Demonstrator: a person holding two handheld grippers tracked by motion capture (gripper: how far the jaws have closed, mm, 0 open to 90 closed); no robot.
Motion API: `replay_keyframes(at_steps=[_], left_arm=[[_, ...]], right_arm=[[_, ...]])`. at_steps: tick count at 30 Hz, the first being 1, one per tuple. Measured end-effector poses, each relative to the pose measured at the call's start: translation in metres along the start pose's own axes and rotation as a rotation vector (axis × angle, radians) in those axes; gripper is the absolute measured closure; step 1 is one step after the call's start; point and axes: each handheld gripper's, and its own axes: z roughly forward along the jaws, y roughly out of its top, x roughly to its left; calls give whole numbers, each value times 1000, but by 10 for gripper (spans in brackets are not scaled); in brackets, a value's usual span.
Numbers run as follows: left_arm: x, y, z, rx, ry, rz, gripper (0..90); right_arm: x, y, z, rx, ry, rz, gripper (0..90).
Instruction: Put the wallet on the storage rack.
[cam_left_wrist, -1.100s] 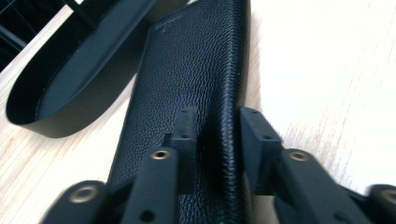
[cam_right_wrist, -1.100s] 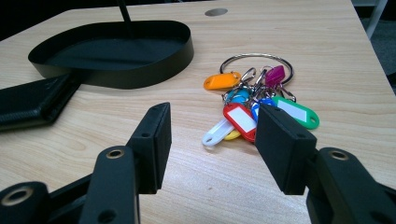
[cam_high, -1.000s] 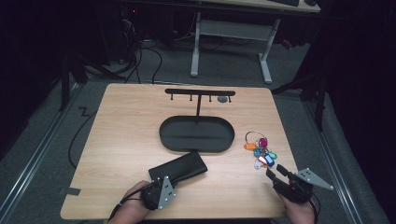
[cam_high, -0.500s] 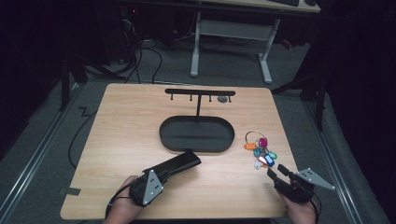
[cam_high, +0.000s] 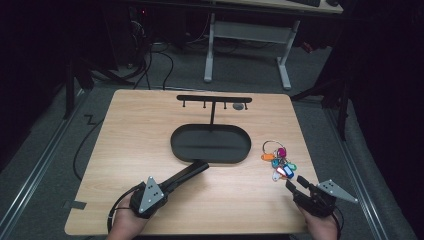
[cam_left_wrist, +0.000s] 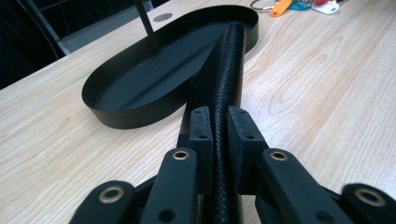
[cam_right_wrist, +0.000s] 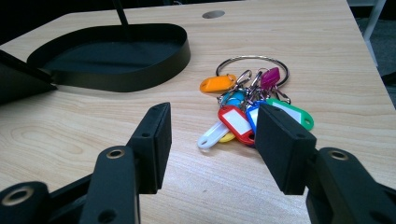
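Nearest me, the left gripper (cam_high: 172, 184) clamps a flat black wallet (cam_left_wrist: 223, 74) edge-on, jaws just closing tighter; its far end rests on the oval tray's (cam_high: 180, 150) rim. The right gripper (cam_right_wrist: 212, 140) hangs half open, empty (keyring bunch (cam_right_wrist: 247, 105) just beyond). Its view reveals the coloured tags.

The high view looks forward and down from above onto the whole pale wooden table (cam_high: 125, 150); each gripper view sits low and close, facing across it; all three share the black oval metal tray (cam_high: 210, 156) (cam_left_wrist: 140, 112) (cam_right_wrist: 140, 70).
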Motion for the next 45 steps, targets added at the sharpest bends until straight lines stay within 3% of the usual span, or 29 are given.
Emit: replay_keyframes(at_steps=[4,7,11,13,14,16,18,19,21,22,28,36,41,44,45], left_arm=[[1,2,-5,-22,-22,-27,819],[0,5,-6,-34,-27,-17,821],[-3,8,-7,-37,-63,-51,822],[-3,9,-9,-57,-84,-83,823],[-1,11,-11,-75,-103,-121,822],[1,10,-12,-81,-110,-143,821],[6,8,-10,-68,-121,-190,819],[6,8,-10,-68,-121,-190,816],[10,4,-6,-53,-131,-228,812],[14,2,-5,-58,-147,-268,798],[18,-1,-5,-64,-120,-262,742],[21,-7,-2,-37,-121,-243,643],[19,-9,-2,-16,-113,-188,619],[21,-10,-2,-8,-118,-181,624],[23,-10,-2,-1,-139,-194,648]], right_arm=[[0,0,1,2,-2,-2,468],[0,0,1,3,-1,-5,468],[1,0,2,5,0,-5,468],[0,0,1,4,-1,-7,468],[0,0,1,4,-1,-7,468],[0,0,1,6,-1,-3,468],[0,0,2,6,-1,-5,468],[0,0,2,6,-1,-5,468],[1,0,2,7,1,-6,468],[1,0,2,8,1,-10,468],[1,-1,4,14,2,-8,467],[2,-2,6,20,6,-6,467],[1,-2,6,18,6,-4,467],[1,-2,6,17,6,-5,467],[1,-2,6,16,6,-7,467]])
